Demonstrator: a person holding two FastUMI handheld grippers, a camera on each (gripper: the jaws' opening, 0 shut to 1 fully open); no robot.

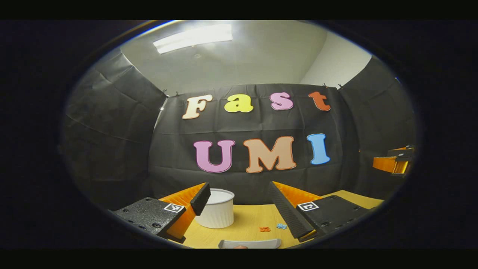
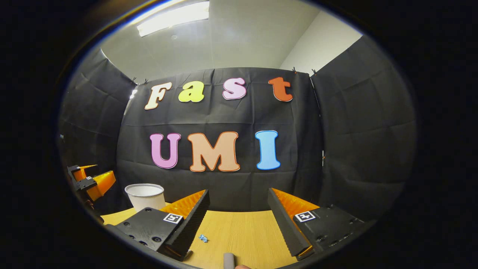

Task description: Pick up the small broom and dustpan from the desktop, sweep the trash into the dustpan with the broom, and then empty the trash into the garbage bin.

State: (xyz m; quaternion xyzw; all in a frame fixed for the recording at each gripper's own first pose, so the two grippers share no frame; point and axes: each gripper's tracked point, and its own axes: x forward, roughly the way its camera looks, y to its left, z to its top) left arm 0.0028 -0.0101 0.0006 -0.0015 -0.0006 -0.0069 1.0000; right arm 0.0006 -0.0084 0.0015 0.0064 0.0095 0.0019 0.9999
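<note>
We hover both grippers point(image 1: 239, 209) point(image 2: 239, 220) wide apart, empty, above the wooden desktop point(image 2: 242, 228); pickup comes first — next, descend onto the grey dustpan point(image 1: 249, 243).

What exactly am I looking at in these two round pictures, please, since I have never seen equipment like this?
There is no robot here: a person holds a two-finger gripper in each hand, and each carries a camera looking forward along its own fingers. In the left gripper view, the left gripper is open and holds nothing. Ahead of it on the wooden desk stand a white ribbed bin, an orange scrap and a blue scrap, with the grey dustpan at the bottom edge. The right gripper view shows the right gripper, also open and holding nothing, with what seems to be the broom's grey handle just below it.
</note>
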